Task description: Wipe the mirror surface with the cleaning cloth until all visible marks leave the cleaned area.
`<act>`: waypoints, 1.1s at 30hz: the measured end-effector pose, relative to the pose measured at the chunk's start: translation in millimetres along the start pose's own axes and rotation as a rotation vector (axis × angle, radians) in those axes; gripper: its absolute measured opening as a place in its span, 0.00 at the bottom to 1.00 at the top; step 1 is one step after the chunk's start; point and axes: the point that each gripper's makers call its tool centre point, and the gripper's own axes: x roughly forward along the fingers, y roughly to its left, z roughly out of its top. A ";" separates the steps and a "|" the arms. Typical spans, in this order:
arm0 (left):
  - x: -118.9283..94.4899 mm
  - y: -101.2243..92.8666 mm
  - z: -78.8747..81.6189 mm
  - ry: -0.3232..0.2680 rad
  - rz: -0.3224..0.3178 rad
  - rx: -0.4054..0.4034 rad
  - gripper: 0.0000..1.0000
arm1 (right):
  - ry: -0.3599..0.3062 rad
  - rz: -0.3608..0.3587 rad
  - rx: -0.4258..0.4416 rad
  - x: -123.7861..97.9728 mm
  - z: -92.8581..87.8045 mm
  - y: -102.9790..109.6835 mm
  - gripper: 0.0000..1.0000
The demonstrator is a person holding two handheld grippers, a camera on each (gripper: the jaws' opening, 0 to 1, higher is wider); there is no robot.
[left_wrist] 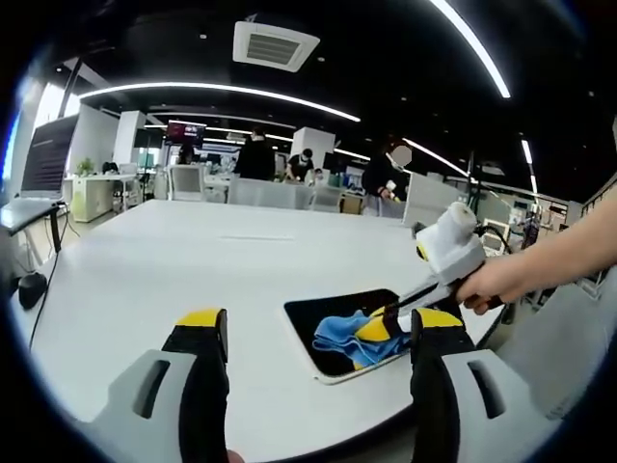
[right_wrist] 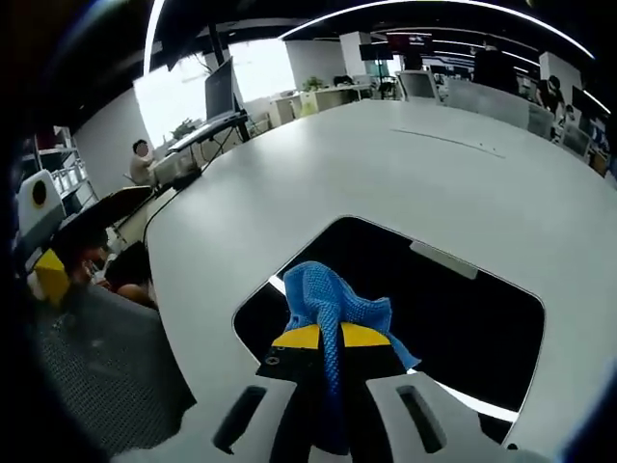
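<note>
A flat, white-framed mirror (right_wrist: 463, 289) lies on the white table (right_wrist: 386, 164), its surface reflecting dark. My right gripper (right_wrist: 332, 338) is shut on a blue cleaning cloth (right_wrist: 333, 294), which is bunched against the mirror near its closer edge. In the left gripper view the mirror (left_wrist: 333, 318) lies at the table's near right edge, with the cloth (left_wrist: 342, 333) on it and the right gripper (left_wrist: 390, 323) held there by a person's hand. My left gripper (left_wrist: 313, 333) hovers open over the table just left of the mirror, holding nothing.
The white table (left_wrist: 193, 260) stretches far beyond the mirror. Desks, chairs, monitors and several people stand in the office behind. A dark mesh chair (right_wrist: 87, 367) sits by the table's edge in the right gripper view.
</note>
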 end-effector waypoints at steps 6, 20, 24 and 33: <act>-0.3 0.9 0.3 -0.005 0.002 -0.001 0.75 | 0.012 -0.005 -0.080 -5.8 -8.2 10.6 0.00; -0.9 2.1 -1.5 0.004 0.009 0.003 0.75 | 0.012 -0.006 -0.093 -14.6 -19.2 22.0 0.00; -1.2 2.6 -2.3 0.008 0.012 0.005 0.75 | -0.001 -0.029 -0.107 -14.3 -19.0 21.7 0.00; -0.9 1.5 -2.7 0.010 0.006 0.006 0.76 | -0.044 -0.028 -0.080 -14.6 -18.6 20.3 0.00</act>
